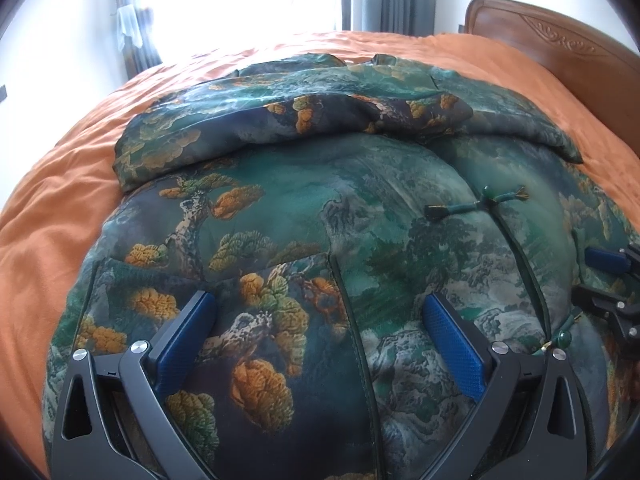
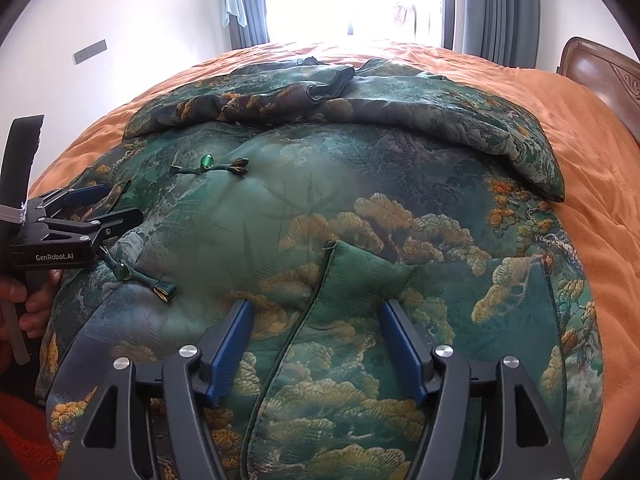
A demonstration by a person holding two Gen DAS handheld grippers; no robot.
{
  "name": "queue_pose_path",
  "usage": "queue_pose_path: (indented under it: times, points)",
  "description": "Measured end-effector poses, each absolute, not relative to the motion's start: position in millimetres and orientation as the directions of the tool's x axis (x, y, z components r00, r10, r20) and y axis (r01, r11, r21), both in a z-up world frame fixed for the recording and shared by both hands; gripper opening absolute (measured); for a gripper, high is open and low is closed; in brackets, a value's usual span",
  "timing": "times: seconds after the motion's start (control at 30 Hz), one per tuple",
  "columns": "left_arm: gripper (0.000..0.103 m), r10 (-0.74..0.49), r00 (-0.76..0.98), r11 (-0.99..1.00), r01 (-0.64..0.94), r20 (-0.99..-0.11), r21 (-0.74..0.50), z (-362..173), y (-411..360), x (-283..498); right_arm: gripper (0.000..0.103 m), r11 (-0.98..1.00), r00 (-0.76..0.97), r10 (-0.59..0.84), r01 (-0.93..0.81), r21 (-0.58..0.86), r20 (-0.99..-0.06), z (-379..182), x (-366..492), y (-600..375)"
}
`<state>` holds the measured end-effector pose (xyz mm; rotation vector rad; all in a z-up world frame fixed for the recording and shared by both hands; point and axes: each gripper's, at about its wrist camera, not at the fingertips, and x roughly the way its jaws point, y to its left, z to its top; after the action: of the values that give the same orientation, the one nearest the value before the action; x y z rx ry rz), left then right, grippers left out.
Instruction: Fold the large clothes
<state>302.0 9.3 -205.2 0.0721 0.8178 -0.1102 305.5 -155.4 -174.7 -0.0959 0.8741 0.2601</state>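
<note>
A large padded jacket (image 1: pixel 320 208) in green silk with orange tree print lies flat on the bed, both sleeves folded across its upper part. It also fills the right wrist view (image 2: pixel 320 208). Green bead knot buttons (image 2: pixel 207 161) run down its front. My left gripper (image 1: pixel 320 316) is open, low over the jacket's near hem on the left half. My right gripper (image 2: pixel 316 320) is open over the near hem on the right half, astride a pocket edge. Each gripper shows at the other view's side: the right one (image 1: pixel 600 276), the left one (image 2: pixel 104 204).
An orange bedspread (image 1: pixel 52 200) covers the bed around the jacket. A carved wooden headboard (image 1: pixel 560 36) stands at the right. A bright window with grey curtains (image 2: pixel 500 12) is behind the bed. A coat stand with a pale cloth (image 2: pixel 234 8) stands by the left wall.
</note>
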Motion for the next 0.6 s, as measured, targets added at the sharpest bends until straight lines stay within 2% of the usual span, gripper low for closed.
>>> queue_pose_path:
  times: [0.3,0.6]
  points:
    - [0.102,-0.067,0.655,0.991,0.128,-0.753,0.024,-195.6,14.3,275.2,0.068,0.973,0.577,0.169,-0.225,0.044,-0.799,-164.3,299.8,-157.1]
    - [0.102,-0.064,0.605,0.983,0.175,-0.794,0.054,-181.5,23.4,234.7,0.068,0.957,0.503,0.187,-0.287,0.04,-0.844,-152.4,255.8,-180.5]
